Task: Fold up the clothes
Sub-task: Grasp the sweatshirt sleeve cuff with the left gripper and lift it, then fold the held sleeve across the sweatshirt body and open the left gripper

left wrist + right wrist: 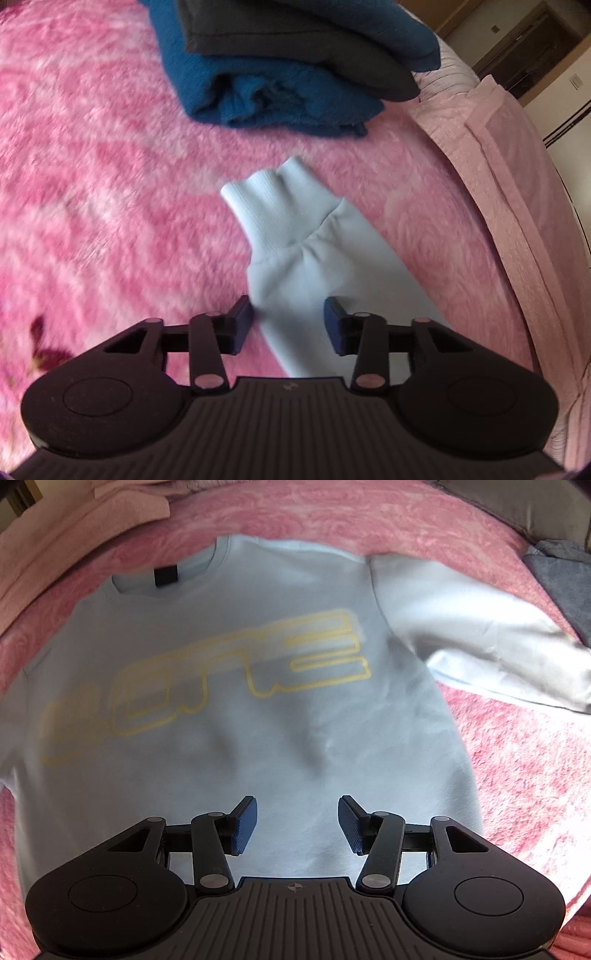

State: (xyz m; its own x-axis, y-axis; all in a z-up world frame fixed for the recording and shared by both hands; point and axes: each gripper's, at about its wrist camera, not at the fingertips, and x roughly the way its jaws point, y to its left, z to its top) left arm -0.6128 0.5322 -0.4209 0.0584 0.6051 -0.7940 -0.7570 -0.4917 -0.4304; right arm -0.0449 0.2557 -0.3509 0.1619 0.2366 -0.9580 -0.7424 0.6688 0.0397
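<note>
A light blue sweatshirt (236,738) with yellow outlined letters lies flat, front up, on a pink fluffy blanket (524,768). Its right sleeve (480,638) stretches out to the right. My right gripper (297,823) is open above the lower body of the sweatshirt, holding nothing. In the left wrist view the other sleeve (295,266) with its ribbed cuff (273,206) lies on the blanket (92,184). My left gripper (289,325) is open, its fingers either side of the sleeve, not closed on it.
A stack of folded dark blue and black clothes (295,66) lies beyond the cuff. A pale pink quilt (498,184) runs along the right of the bed. A grey garment (565,579) lies at the far right. Folded pink cloth (110,509) lies at the upper left.
</note>
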